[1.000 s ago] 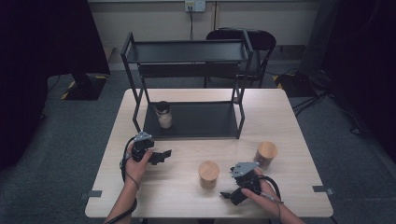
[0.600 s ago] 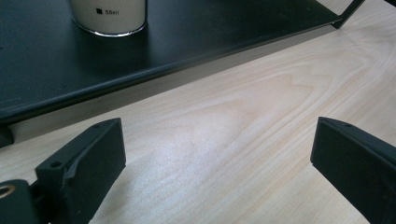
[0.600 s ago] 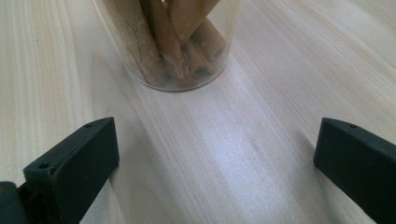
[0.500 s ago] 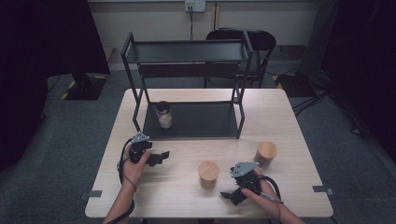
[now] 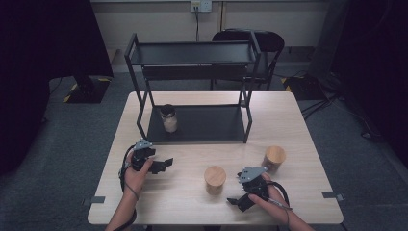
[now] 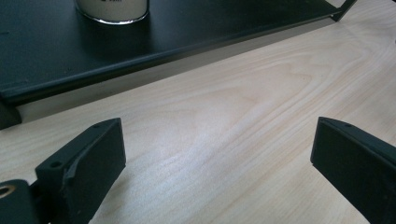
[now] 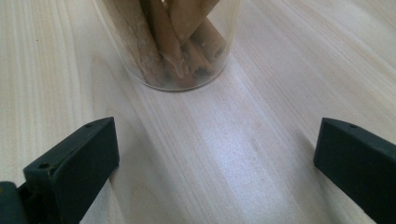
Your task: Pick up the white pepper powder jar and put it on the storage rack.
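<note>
My left gripper [image 5: 162,165] rests open on the table's left side, just in front of the black rack [image 5: 192,53]. In the left gripper view its jaws [image 6: 217,140] stand wide apart over bare wood, facing the rack's lower shelf [image 6: 140,42]. On that shelf sits a black-lidded jar of white contents [image 5: 168,118], its base [image 6: 112,9] visible. My right gripper [image 5: 237,202] is open near the front edge. A clear jar of brown sticks [image 7: 173,42] stands just beyond its jaws [image 7: 217,144]. Two wooden-lidded jars [image 5: 215,178] [image 5: 274,157] stand on the table.
The rack has an upper shelf [image 5: 192,52] on thin black posts, taking up the back half of the light wooden table [image 5: 192,211]. A dark chair [image 5: 250,41] stands behind the table. Cables trail from both grippers.
My left gripper has drifted slightly toward the table's near edge. The right gripper and the jars have stayed put.
</note>
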Motion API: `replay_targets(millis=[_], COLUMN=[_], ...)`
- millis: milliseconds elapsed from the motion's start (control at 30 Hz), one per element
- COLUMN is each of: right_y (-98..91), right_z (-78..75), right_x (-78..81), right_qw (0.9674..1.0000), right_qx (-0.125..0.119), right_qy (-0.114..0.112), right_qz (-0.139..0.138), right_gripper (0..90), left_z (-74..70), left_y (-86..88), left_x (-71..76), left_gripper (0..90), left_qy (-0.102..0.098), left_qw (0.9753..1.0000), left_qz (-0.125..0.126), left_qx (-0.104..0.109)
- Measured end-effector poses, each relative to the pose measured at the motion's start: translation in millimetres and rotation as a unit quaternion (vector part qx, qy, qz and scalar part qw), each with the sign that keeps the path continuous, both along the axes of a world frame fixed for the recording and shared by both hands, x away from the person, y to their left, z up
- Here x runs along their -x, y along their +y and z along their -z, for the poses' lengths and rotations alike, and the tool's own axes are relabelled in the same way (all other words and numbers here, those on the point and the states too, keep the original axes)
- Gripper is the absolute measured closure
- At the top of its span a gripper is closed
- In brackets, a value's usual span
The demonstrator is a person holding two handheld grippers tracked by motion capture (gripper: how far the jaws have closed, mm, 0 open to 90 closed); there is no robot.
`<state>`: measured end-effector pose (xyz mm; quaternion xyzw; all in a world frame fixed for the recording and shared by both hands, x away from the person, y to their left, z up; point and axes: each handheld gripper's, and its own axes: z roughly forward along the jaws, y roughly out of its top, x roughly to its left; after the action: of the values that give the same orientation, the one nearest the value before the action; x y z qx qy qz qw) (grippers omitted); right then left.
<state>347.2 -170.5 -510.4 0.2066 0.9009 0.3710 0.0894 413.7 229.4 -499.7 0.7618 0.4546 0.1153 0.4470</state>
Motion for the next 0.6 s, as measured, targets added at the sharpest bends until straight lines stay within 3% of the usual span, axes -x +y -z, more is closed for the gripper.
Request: replay_targets(millis=[600], right_y=[0.0], right_z=[0.0], right_x=[0.0], right_qw=[1.0], right_qx=[0.0], right_qy=[0.0], right_qz=[0.0], right_gripper=[0.0], left_z=[-0.3], left_y=[10.0], left_x=[8.0], left_gripper=[2.8], left_qy=[0.0], left_qw=[1.0], left_qz=[-0.004], left_qx=[0.0])
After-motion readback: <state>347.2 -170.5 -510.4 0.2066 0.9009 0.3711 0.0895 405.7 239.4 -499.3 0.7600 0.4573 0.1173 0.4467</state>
